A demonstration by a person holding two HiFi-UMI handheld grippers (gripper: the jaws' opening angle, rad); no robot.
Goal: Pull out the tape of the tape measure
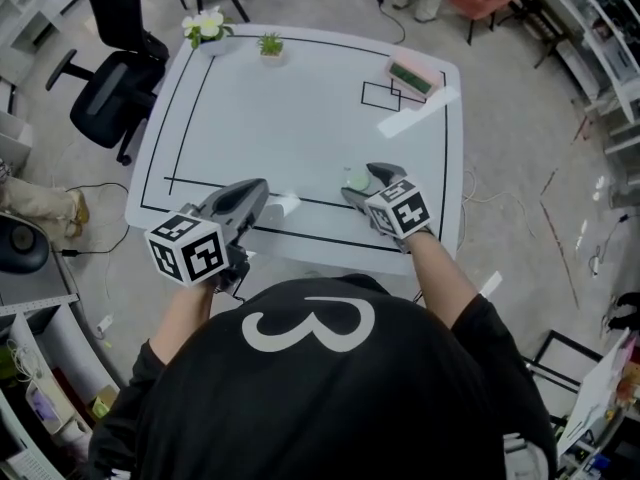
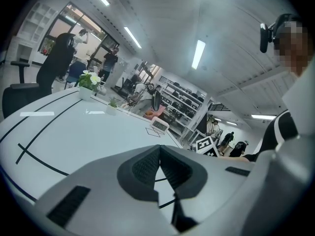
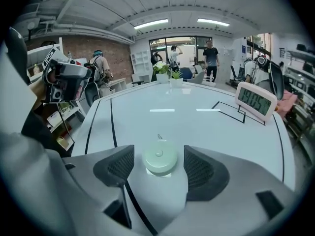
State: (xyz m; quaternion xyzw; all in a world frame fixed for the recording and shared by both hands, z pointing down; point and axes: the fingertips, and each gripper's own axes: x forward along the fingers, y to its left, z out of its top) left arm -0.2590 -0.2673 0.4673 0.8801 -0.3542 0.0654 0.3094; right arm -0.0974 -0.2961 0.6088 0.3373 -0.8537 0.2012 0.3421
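Two grippers are held over the near edge of a white surface [image 1: 300, 118] marked with black lines.

Right gripper [image 3: 158, 157]: jaws are spread, tilted down toward the surface. A round, pale green tape measure [image 3: 159, 160] is seen lying flat between the two pads, with a gap left on each side; neither pad is pressed against it. No tape is seen drawn out. In the head view the tape measure [image 1: 357, 181] is found at the front right of the surface, just inside the front black line, framed by the right gripper [image 1: 366, 185].

Left gripper [image 2: 160, 151]: jaws are pressed together, pad against pad, with nothing pinched between them. In the head view the left gripper [image 1: 262, 186] is placed at the front left, well apart from the tape measure, its tip reaching over the front line.

Far side of the surface: a pink-framed digital clock [image 3: 255, 101] is set at the right beside a small outlined rectangle; a flower pot [image 1: 207, 28] and a small plant [image 1: 270, 44] are stood at the far left corner. An office chair [image 1: 110, 93] is parked beyond that corner on the floor.
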